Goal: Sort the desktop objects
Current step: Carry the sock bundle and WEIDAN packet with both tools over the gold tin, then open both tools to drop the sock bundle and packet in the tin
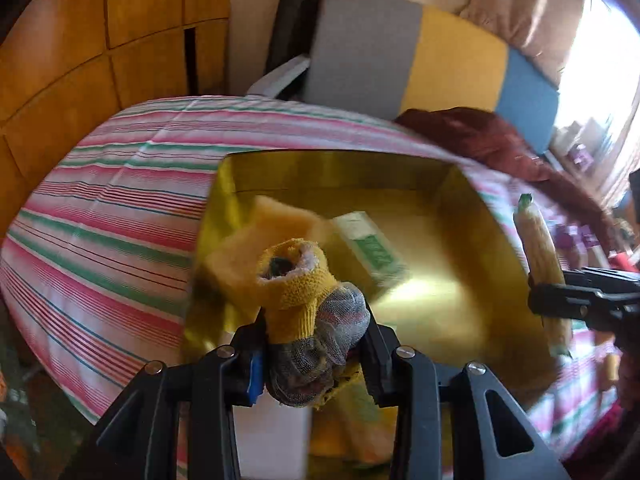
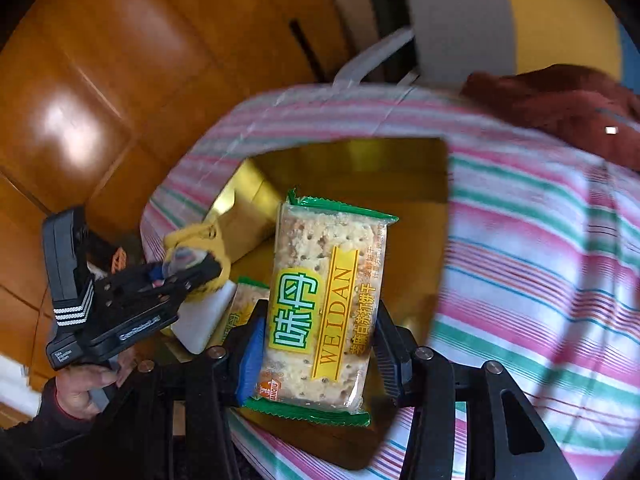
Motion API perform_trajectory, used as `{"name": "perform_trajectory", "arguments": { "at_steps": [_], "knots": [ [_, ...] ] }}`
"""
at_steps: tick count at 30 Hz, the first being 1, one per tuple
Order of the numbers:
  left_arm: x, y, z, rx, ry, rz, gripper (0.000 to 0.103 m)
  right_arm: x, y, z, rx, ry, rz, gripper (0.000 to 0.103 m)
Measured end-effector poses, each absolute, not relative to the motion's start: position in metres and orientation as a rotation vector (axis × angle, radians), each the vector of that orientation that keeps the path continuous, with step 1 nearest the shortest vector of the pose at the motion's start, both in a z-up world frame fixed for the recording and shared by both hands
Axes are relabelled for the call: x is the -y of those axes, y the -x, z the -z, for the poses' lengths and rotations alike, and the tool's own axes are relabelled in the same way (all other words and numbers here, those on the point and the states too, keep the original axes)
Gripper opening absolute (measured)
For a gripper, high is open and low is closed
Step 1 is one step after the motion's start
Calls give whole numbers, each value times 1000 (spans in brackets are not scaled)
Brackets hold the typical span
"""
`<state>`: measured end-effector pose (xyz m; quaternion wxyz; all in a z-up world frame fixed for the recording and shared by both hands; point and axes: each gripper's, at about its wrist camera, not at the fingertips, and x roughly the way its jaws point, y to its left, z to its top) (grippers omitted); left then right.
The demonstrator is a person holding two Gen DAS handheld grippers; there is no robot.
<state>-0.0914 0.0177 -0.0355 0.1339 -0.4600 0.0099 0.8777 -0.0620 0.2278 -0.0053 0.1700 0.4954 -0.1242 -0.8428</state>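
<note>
Where the striped cloth (image 1: 100, 208) covers the worktop, a gold box (image 1: 448, 240) sits open on it, its shiny inner walls catching the light. Behind the worktop stand wooden cabinet doors (image 1: 80, 40) and a cushion in grey, yellow and blue (image 1: 420, 52), with a dark red garment (image 1: 480, 136) lying at the far edge of the cloth. Inside the box lie a yellow sponge (image 1: 264, 232) and a green-and-white cracker packet (image 1: 372, 248), the 2 touching. The left tongs (image 1: 316, 340) are closed tight on a rolled yellow and grey sock (image 1: 312, 304), held above the near-left part of the box. The right tongs (image 2: 320, 344) are clamped on a green-edged WEIDAN cracker packet (image 2: 324, 284), carried upright over the box; from the left wrist camera this packet shows edge-on at the right. A second packet (image 2: 240, 304) and a white block (image 2: 204, 320) show below, beside the left tongs.
</note>
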Motion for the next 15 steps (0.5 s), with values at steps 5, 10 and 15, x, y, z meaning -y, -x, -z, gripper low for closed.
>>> {"name": "perform_trajectory", "arguments": {
  "at_steps": [5, 10, 15],
  "knots": [
    [-10, 110, 44, -70, 1329, -2629, 41, -199, 101, 21, 356, -1465, 2377, 50],
    [-3, 115, 42, -2, 1329, -2637, 63, -186, 118, 21, 443, -1420, 2387, 69],
    [-1, 101, 29, 20, 1243, -2678, 81, -183, 107, 13, 473, -1376, 2395, 76]
  ]
}}
